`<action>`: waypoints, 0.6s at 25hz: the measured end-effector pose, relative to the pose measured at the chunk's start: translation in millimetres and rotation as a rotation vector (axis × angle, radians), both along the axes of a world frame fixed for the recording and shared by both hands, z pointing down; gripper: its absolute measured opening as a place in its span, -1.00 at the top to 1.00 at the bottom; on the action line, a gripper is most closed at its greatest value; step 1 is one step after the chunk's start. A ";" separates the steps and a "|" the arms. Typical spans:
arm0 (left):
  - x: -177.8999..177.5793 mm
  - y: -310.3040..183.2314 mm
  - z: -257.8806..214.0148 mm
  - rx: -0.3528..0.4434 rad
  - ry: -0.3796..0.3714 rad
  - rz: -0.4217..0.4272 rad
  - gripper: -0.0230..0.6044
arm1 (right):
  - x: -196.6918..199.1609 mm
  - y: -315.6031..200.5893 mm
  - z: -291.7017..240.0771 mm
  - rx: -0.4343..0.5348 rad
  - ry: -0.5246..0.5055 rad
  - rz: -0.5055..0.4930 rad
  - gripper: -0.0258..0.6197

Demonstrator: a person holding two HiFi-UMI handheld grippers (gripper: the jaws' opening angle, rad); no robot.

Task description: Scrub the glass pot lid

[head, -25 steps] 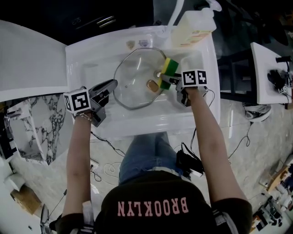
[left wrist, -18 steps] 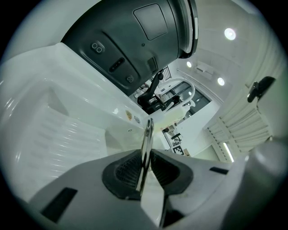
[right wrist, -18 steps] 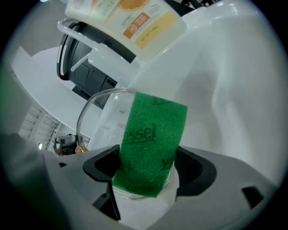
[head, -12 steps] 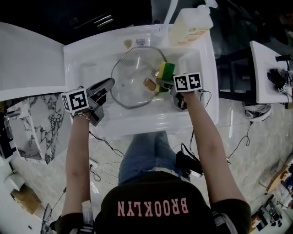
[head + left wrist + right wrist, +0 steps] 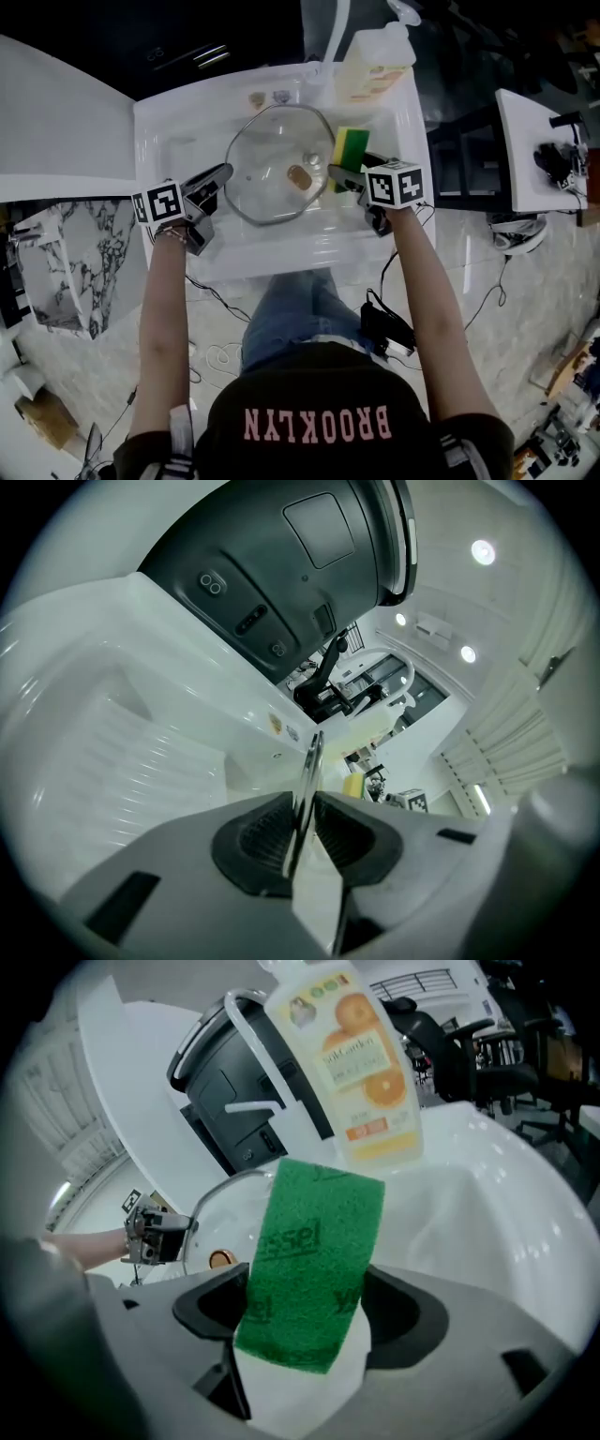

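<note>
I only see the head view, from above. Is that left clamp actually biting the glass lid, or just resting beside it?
Observer: Biting. The left gripper view shows the left gripper clamped on the metal rim of the glass lid.
Operator: And the green block on the right?
Observer: A sponge, its green scouring side printed with a logo, held between the jaws of the right gripper, which have just been opening.
</note>
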State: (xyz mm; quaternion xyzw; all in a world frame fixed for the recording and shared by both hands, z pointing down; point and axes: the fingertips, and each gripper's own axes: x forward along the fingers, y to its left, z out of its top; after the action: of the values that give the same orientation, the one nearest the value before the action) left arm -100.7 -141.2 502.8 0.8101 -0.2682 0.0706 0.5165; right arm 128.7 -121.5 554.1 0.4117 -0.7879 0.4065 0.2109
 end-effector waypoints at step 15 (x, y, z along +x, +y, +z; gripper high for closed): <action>-0.8 -0.3 1.6 0.017 -0.064 -0.070 0.72 | 14.8 13.3 -134.4 0.408 0.089 0.090 -0.13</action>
State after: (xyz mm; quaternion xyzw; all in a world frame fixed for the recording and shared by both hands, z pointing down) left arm -101.4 -141.5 504.4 0.8019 -0.3133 0.0762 0.5030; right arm 143.5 -108.2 419.7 0.4982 -0.8246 0.2291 0.1391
